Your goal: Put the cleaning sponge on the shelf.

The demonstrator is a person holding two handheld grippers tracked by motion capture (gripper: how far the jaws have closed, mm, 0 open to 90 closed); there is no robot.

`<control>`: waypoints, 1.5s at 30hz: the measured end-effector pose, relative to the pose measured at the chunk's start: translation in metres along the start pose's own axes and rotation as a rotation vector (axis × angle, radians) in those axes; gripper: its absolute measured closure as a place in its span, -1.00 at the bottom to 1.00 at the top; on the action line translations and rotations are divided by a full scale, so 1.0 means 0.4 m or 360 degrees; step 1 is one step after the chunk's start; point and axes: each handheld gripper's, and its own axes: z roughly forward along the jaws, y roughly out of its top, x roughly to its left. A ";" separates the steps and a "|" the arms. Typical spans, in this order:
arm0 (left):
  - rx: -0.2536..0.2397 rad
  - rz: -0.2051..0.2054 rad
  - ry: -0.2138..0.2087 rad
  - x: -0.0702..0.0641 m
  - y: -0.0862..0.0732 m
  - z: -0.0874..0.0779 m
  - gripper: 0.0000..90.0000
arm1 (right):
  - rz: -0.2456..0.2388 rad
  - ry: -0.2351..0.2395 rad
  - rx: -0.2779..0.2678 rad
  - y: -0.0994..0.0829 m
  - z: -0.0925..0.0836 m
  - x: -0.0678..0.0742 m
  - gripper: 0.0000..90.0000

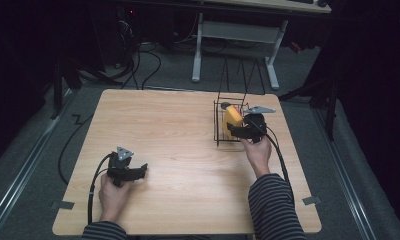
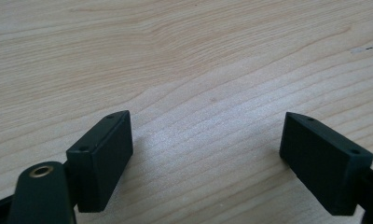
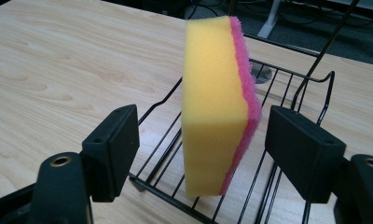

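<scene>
Between the spread pads of the right claw point(image 3: 203, 154), untouched by either, a yellow-and-pink sponge point(image 3: 217, 107) stands on edge in the black wire rack point(image 3: 287, 93) on the worktop point(image 1: 178, 130). The left claw point(image 2: 208, 158), also spread, rests well apart over bare wood.

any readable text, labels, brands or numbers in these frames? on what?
None: no text, label, brand or number can be read.
The sponge, yellow with a pink scouring side, is unprinted.
The wire basket bears no tag.
The table is bare wood grain.
The right hand-held gripper and left hand-held gripper show plain black pads with screw holes.
</scene>
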 end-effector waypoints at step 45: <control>0.0000 0.0000 -0.0002 0.000 0.000 0.000 -0.61 | 0.0070 -0.0002 -0.0139 -0.042 -0.208 -0.063 -0.29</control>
